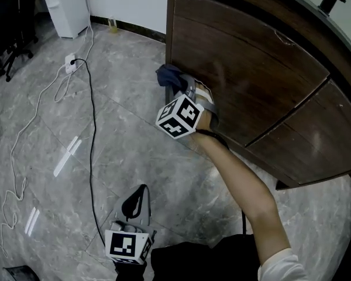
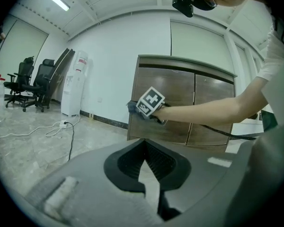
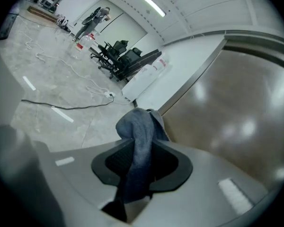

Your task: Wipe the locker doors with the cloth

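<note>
Locker door [image 1: 245, 69], cloth [image 1: 168, 75] in right gripper [image 1: 178, 84]

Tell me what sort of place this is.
Probably an office or workroom: office chairs and a white water dispenser stand in the background, and a wooden locker sits on a polished stone floor.

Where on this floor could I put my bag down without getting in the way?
The widest bare stretch of grey marble floor lies between the black cable and the dark brown wooden locker. Left of that cable, white cords and the white power strip crowd it. The right gripper, clamping the blue-grey cloth, is at the locker's left edge.
</note>
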Demonstrator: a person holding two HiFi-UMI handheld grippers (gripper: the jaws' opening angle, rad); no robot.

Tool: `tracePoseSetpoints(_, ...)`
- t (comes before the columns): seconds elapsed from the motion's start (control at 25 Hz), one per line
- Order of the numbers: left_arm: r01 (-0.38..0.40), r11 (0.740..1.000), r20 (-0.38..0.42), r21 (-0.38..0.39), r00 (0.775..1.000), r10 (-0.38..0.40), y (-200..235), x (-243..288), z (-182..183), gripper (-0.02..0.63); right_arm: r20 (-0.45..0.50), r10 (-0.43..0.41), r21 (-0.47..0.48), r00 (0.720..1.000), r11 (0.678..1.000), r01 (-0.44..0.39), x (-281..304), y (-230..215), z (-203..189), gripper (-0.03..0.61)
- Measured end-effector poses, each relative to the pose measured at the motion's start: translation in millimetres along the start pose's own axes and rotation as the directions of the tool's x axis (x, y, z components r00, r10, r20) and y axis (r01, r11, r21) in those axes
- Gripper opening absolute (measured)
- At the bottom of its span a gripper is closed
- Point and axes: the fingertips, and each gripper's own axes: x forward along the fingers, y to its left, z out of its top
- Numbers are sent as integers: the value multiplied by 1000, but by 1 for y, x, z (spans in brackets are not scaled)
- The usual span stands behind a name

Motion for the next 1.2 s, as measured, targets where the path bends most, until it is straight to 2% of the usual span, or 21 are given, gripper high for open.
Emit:
tracePoseSetpoints(0.2,38,999,36,21,999,-39,-16,-6,12,2,84,-65,38,994,997,62,-37,-75,66,107)
tracePoseSetpoints(0.4,44,999,33,20,998,-44,-21,-7,16,3,178,-179,27,968,984,178,-76,-150,121,107)
tracePoseSetpoints(0.52,51,998,36,25,998,-52,-27,-8,19,2,211,-218,35,953,976,215,-94,-182,146,107)
tracePoseSetpoints(0.64,58,998,44,35,997,-60,-34,-7,27,2,266,-213,47,940,977,208,-110,-193,159,107)
tracePoseSetpoints(0.76,66,997,46,46,997,-68,-41,-7,32,2,355,-178,62,918,984,167,-141,-177,151,107)
tracePoseSetpoints(0.92,76,995,58,68,995,-80,-54,0,44,2,433,-140,115,890,988,100,-200,-154,117,107)
tracePoseSetpoints(1.0,96,991,60,92,993,-102,-66,3,55,2,433,-141,150,890,985,82,-233,-153,94,107)
tracePoseSetpoints(1.2,98,986,73,132,991,-108,-111,8,95,2,385,-125,232,915,972,35,-304,-169,32,107)
